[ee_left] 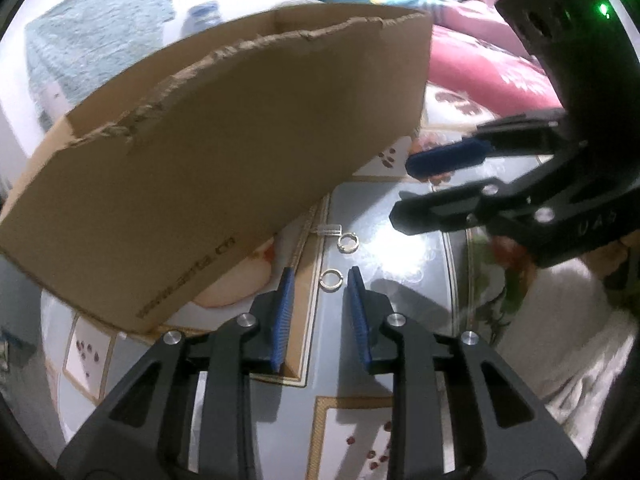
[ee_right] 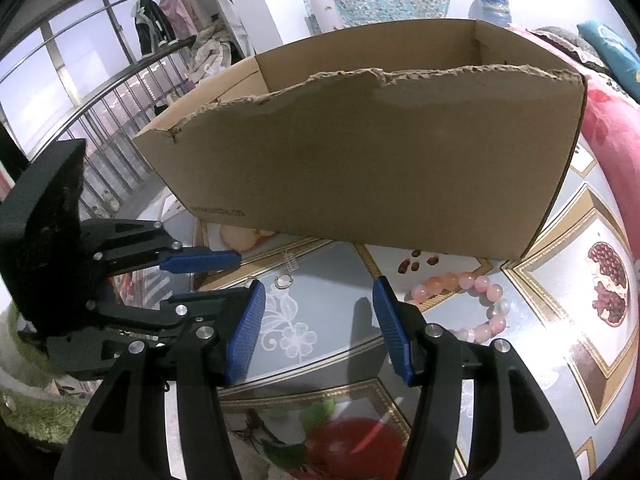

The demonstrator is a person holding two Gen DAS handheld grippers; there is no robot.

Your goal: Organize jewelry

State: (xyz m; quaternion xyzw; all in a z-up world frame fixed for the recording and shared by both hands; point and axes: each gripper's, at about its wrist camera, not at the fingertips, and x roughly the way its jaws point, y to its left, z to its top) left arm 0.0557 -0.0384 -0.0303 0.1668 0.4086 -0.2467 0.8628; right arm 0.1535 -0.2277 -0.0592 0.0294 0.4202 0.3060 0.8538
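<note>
While the left gripper [ee_left: 320,276] hangs with jaws parted, clasping nothing, a small ring [ee_left: 331,280] lies on the table [ee_left: 400,248] between its tips; a second ring [ee_left: 347,241] sits just beyond. Beside it the right gripper [ee_right: 318,292] stands released; a pink bead bracelet [ee_right: 468,304] rests near the cardboard box [ee_right: 360,152].

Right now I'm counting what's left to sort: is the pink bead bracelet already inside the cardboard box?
No, the bracelet lies on the table in front of the box.

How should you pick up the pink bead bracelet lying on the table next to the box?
Probably from straight above, pinching one stretch of the loop across its beads. The pink bead bracelet lies flat on the table, so nothing sticks up to grab. The right hand-held gripper, open beside it, is nearest.
</note>
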